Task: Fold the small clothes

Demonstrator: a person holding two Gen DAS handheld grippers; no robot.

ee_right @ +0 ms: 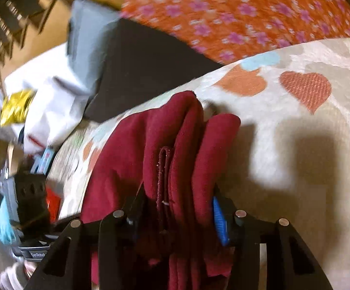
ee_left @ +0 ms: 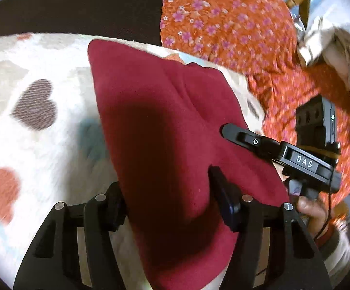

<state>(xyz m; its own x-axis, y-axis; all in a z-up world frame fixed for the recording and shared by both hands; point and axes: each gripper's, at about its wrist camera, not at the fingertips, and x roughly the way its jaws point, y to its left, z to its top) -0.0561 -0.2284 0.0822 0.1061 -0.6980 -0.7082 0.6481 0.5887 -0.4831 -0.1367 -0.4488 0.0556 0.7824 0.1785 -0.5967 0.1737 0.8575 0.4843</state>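
Observation:
A dark red fleece garment (ee_left: 155, 130) hangs stretched between both grippers above a white blanket with heart prints (ee_left: 30, 96). My left gripper (ee_left: 167, 200) is shut on its near edge; cloth covers most of the fingers. The right gripper (ee_left: 247, 140) shows at the right of the left wrist view, gripping the garment's right edge. In the right wrist view my right gripper (ee_right: 177, 210) is shut on bunched folds of the red garment (ee_right: 165, 145), a seam showing between its fingers. The garment's far end drapes toward the blanket (ee_right: 295, 125).
An orange cloth with pink flowers (ee_left: 223, 24) lies beyond the blanket, next to a dark surface (ee_right: 146, 60). Clutter sits at the left of the right wrist view: white fabric (ee_right: 54, 101), a gold wrapper (ee_right: 15, 107), boxes. A hand (ee_left: 312, 212) holds the right gripper.

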